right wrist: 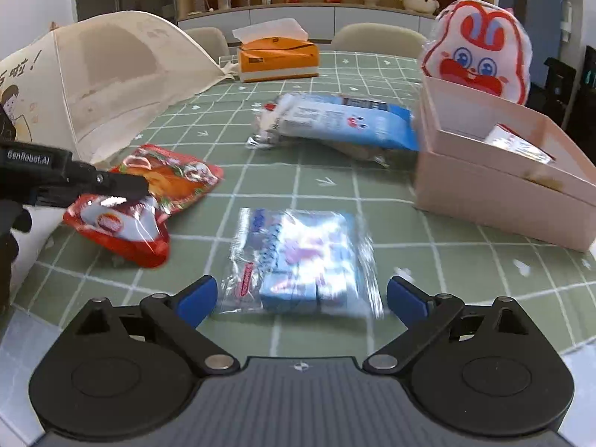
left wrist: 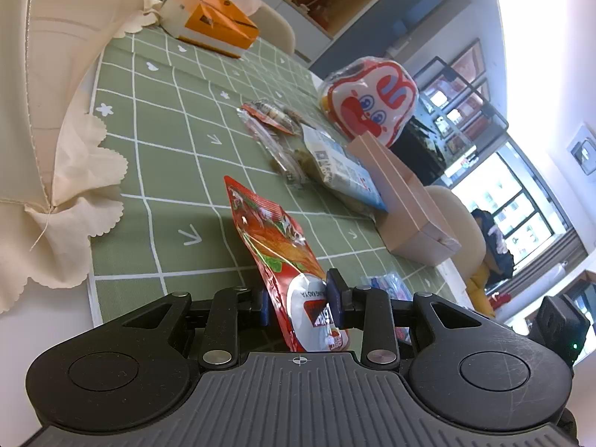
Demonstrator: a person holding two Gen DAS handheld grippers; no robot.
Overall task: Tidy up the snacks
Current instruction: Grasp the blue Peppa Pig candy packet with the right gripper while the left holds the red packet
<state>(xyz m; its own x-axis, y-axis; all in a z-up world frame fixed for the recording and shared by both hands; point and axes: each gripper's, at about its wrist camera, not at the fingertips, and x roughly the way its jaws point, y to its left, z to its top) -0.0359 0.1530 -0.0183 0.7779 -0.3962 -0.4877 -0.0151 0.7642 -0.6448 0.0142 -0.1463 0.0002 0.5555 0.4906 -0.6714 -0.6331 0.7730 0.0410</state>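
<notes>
My left gripper (left wrist: 300, 298) is shut on the lower end of a red snack packet (left wrist: 275, 238), which stands tilted over the green checked tablecloth (left wrist: 178, 171). The right wrist view shows that same left gripper (right wrist: 126, 188) at the left, holding the red packet (right wrist: 164, 178) just above the cloth. My right gripper (right wrist: 301, 294) is open wide. A clear packet of blue-wrapped snacks (right wrist: 301, 253) lies flat on the cloth with its near end between the blue fingertips; the pads do not press on it. A pink box (right wrist: 503, 186) stands to the right with one packet (right wrist: 517, 145) inside.
A blue-and-white packet (right wrist: 346, 123) lies mid-table beside the pink box (left wrist: 409, 205), with small clear packets (left wrist: 272, 115) behind it. A red-and-white rabbit bag (right wrist: 476, 52) stands behind the box. An orange tissue box (right wrist: 277, 59) sits at the back, a cream food cover (right wrist: 111, 74) at the left.
</notes>
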